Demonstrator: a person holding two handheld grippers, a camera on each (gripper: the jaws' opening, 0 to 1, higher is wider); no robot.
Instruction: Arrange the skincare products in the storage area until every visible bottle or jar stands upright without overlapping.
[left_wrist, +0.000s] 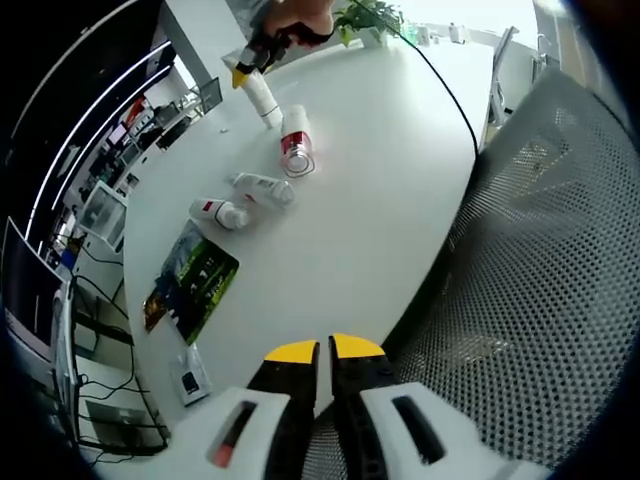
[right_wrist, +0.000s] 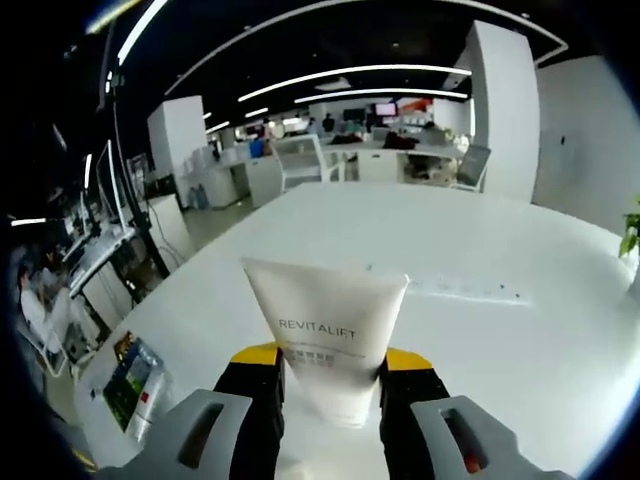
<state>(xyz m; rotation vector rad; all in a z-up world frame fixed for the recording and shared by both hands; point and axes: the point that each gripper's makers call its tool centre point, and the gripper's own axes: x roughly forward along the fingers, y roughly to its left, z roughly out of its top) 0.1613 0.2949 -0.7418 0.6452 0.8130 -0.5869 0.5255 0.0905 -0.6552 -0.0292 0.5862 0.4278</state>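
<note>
We note that the lower end of the white tube (right_wrist: 325, 335) in the right gripper view is hidden between the jaws, so we cannot see its cap. The small print under its brand name is too blurred to read.

In the left gripper view, the far gripper (left_wrist: 258, 55) at the upper centre covers the top of a distant tube (left_wrist: 262, 98). Labels on the three bottles (left_wrist: 262, 188) near it are too small to read. The booklet (left_wrist: 192, 280) at lower left shows unreadable print. A mesh chair back (left_wrist: 540, 270) is cut off by the right edge.
</note>
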